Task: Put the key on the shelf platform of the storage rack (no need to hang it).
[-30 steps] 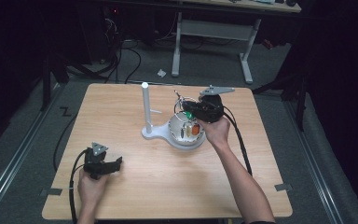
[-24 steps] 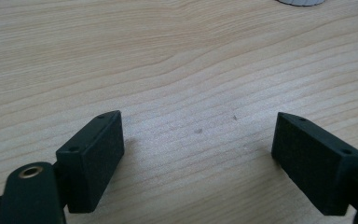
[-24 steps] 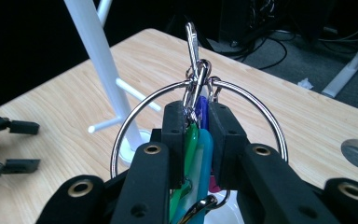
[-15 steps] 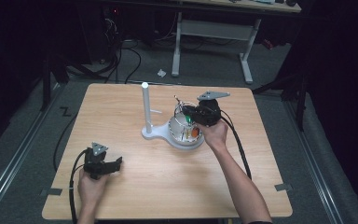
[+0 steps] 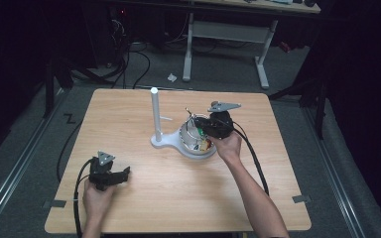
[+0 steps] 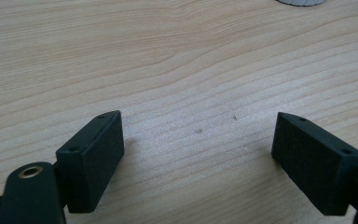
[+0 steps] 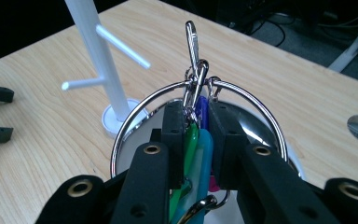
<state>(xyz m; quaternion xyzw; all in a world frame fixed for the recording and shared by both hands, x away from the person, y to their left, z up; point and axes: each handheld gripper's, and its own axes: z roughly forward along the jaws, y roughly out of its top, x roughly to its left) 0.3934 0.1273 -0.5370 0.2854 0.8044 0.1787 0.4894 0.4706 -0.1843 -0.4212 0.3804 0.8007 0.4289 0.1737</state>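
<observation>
A wooden desk [image 5: 139,208] seen from above, with a person's two forearms reaching in from the near edge. The right hand-held gripper [image 7: 196,126] is over a shiny bowl [image 5: 186,141] near the middle of the desk, its jaws pinching a bunch of keys [image 7: 193,149] with green, blue and pink plastic tags. In the right gripper view the tags are squeezed between the two black jaws, a large metal ring [image 7: 261,112] circles them, and a small clasp [image 7: 192,39] sticks up above the jaws. A white stand [image 5: 155,114] with thin side pegs [image 7: 121,46] rises just beside the bowl, on the same white base. The left hand-held gripper [image 5: 124,173] rests near the front left corner of the desk, well apart from the bowl; in the left gripper view its jaws are spread wide over bare wood, holding nothing. What could go wrong from here: the grip is on the smooth tags rather than the ring, so the bunch could slide out and drop back into the bowl. The loose ring and clasp hang free and could swing, miss a peg or catch on the bowl's rim. The stand looks light, so a knock from the gripper could tip it, since the left gripper is too far off to steady it
</observation>
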